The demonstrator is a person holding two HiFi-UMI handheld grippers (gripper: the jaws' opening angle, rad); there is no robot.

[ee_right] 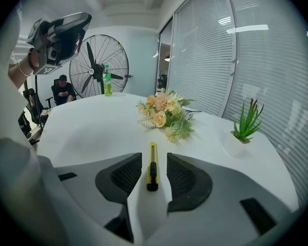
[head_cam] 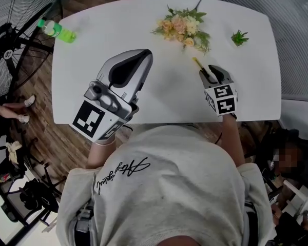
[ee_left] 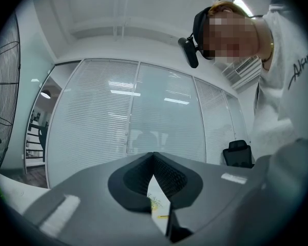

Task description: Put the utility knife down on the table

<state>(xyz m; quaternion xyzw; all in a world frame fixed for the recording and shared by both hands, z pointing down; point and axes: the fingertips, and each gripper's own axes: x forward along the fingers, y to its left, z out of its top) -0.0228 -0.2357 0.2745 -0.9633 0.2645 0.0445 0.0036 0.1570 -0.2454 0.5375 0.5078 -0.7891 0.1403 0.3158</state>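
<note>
— Your left gripper [head_cam: 143, 55]: how is it sitting?
— You're holding it raised over the table [head_cam: 92, 50], with its jaws pressing together on nothing.
— And the right gripper [ee_right: 154, 160]?
— Its jaws are standing spread. The utility knife [ee_right: 152, 170] is lying flat on the table between them, touching neither pad and pointing toward the flowers [ee_right: 164, 114].
</note>
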